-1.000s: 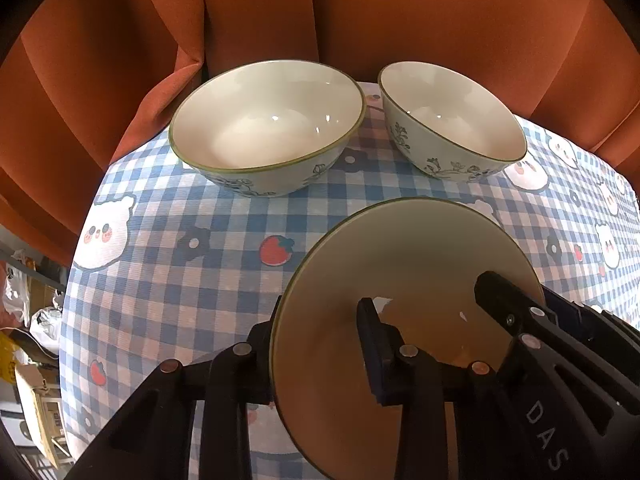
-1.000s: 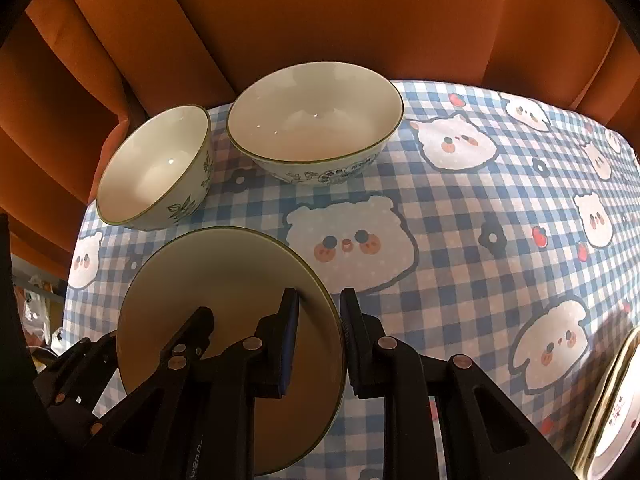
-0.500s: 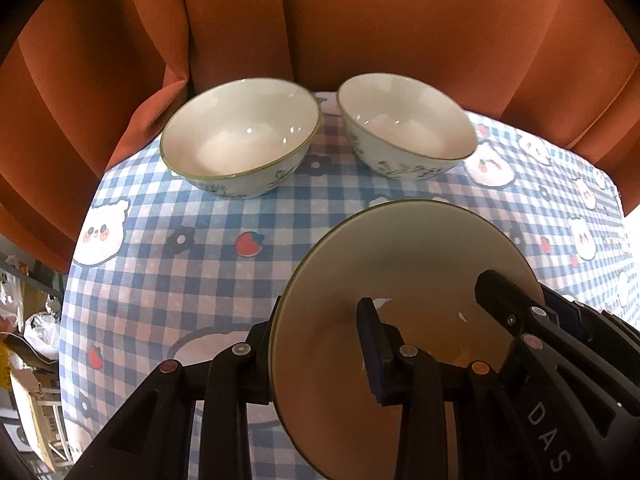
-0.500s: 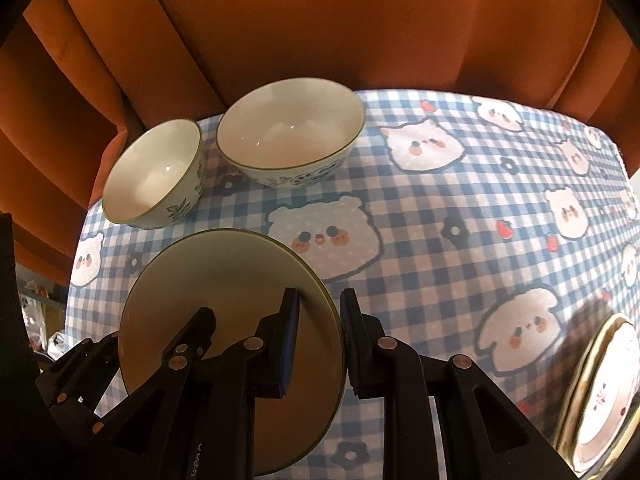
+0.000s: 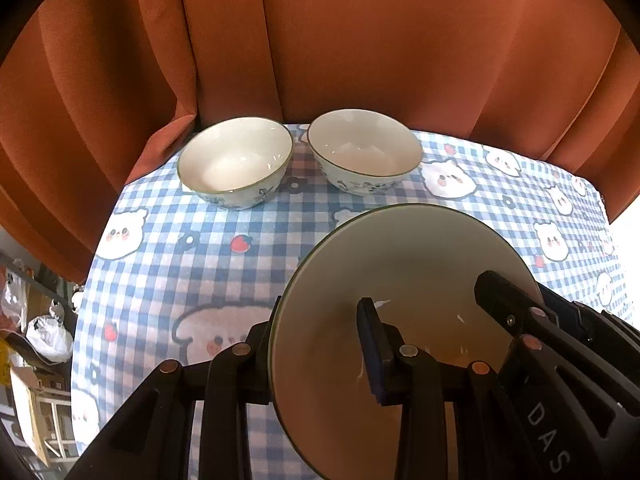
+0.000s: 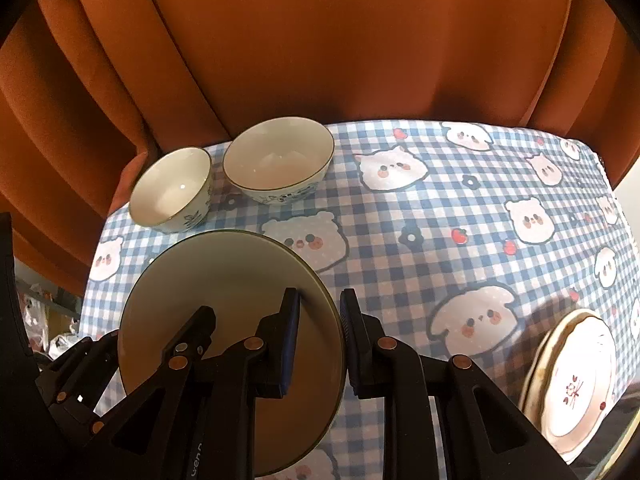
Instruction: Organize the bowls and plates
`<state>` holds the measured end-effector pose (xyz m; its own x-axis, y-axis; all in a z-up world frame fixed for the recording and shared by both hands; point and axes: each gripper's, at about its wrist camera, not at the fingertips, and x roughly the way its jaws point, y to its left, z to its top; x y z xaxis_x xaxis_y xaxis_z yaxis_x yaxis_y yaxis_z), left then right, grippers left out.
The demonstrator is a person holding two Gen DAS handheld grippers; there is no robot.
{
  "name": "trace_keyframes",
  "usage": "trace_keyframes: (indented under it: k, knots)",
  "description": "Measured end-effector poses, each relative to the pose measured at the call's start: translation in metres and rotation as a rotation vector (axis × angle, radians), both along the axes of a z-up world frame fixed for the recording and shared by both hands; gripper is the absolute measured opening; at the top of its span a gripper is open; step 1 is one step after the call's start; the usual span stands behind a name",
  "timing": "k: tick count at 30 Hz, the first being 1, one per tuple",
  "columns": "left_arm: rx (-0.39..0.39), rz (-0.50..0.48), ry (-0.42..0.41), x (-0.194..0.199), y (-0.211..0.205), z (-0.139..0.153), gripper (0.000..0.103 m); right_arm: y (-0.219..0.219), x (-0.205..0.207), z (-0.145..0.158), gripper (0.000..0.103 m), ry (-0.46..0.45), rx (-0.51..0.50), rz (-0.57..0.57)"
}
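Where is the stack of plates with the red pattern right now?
Only the right wrist view shows the stack of plates, at the lower right edge on the checked tablecloth, right of the right gripper.

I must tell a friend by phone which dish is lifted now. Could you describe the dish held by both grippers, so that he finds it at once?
Start at the blue checked tablecloth in front of the orange curtain. Two deep white bowls stand at its far edge, near the curtain. In front of them is the held plate: shallow, plain cream with a thin dark rim, clamped on both sides by the left gripper and right gripper.
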<state>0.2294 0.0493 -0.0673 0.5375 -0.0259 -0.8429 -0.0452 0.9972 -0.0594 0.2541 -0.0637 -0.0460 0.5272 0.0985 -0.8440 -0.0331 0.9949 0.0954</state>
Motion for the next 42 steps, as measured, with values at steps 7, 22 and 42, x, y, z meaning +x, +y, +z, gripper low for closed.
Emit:
trace_keyframes:
  k: [7,22,42]
  knots:
    - [0.015,0.032,-0.008,-0.029,-0.027,0.009,0.033,-0.028,-0.03,0.009,0.025,-0.029,0.027,0.022]
    - [0.033,0.036,0.015,-0.078,-0.088,-0.012,0.033,-0.093,-0.083,-0.01,0.025,-0.021,0.055,0.056]
    - [0.001,0.029,0.151,-0.094,-0.129,-0.066,0.033,-0.136,-0.1,-0.059,0.024,0.096,0.027,0.08]
